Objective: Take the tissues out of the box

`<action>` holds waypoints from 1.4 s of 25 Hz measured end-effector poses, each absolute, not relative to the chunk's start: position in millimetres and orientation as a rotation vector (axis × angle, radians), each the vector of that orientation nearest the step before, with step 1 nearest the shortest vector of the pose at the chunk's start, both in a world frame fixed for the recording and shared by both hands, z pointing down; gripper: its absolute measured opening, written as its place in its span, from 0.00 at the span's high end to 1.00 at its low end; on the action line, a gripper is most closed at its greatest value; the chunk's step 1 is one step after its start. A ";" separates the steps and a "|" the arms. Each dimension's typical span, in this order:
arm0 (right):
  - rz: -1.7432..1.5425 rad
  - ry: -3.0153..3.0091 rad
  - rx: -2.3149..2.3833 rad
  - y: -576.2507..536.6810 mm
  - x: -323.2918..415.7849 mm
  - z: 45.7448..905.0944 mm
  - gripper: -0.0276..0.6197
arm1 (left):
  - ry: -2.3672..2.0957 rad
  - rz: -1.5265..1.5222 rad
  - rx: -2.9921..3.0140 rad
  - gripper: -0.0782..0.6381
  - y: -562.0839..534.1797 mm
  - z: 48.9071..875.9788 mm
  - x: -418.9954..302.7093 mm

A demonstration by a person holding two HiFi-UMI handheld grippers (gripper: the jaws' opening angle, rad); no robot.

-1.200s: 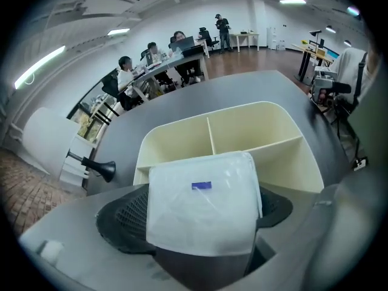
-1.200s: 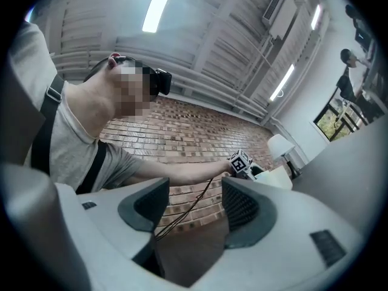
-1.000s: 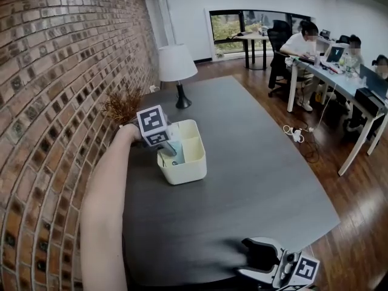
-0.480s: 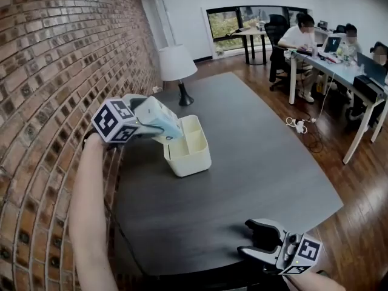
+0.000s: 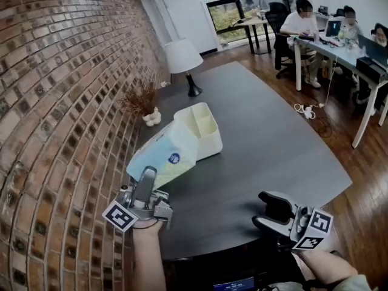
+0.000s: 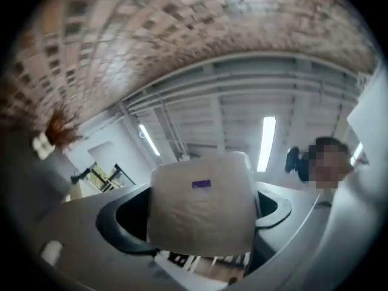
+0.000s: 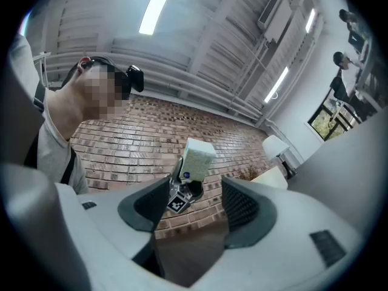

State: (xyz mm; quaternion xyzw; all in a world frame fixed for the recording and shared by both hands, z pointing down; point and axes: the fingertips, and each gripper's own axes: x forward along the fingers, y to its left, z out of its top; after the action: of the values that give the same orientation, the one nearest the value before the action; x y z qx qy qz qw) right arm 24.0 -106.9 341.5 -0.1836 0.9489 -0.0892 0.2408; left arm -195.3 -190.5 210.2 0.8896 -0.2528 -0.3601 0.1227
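Note:
A pale blue-and-white tissue pack (image 5: 162, 156) is up in the air near the table's front left, clear of the cream box (image 5: 203, 129). My left gripper (image 5: 148, 177) is shut on the pack's lower end. In the left gripper view the pack (image 6: 203, 202) fills the space between the jaws of the left gripper (image 6: 197, 217). My right gripper (image 5: 267, 211) hovers open at the table's near edge with nothing in it. In the right gripper view, the open right gripper (image 7: 194, 205) frames the raised pack (image 7: 197, 156) and the box (image 7: 273, 177).
A brick wall (image 5: 54, 102) runs along the left. A white lamp (image 5: 185, 56), a dried plant (image 5: 142, 99) and a small white figurine (image 5: 151, 119) stand behind the box. Desks with seated people (image 5: 300, 26) are at the back right. The dark table (image 5: 273, 144) extends right.
The left gripper went from reaching into the box to lifting the tissue pack out, then carried it toward the near left. The right gripper stayed open near the front edge.

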 end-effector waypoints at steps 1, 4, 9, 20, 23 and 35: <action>-0.252 2.589 -0.502 -106.9 24.1 341.7 0.51 | -0.687 -1.162 2.502 0.22 -178.9 217.9 -195.5; -0.282 2.576 -0.491 -106.5 24.7 343.4 0.51 | -0.636 -1.315 2.389 0.22 -146.2 241.1 -185.1; -0.355 2.541 -0.440 -103.1 25.0 342.7 0.51 | -0.569 -1.573 2.187 0.22 -113.6 266.2 -185.4; -0.326 2.587 -0.280 -70.1 -2.3 339.0 0.52 | -0.496 -1.718 2.041 0.22 -95.7 287.5 -195.7; -0.318 2.598 -0.273 -67.2 -4.7 340.3 0.52 | -0.489 -1.717 2.041 0.22 -93.6 289.5 -194.5; -0.307 2.616 -0.265 -67.0 -6.3 344.0 0.52 | -0.469 -1.713 2.026 0.22 -97.5 293.7 -188.2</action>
State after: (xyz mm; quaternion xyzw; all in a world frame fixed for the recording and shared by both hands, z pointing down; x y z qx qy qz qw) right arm -6.3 -67.0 344.0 -0.0969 0.9582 -0.1126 0.2445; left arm -188.2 -97.5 293.7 0.7334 -0.1696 -0.6198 0.2218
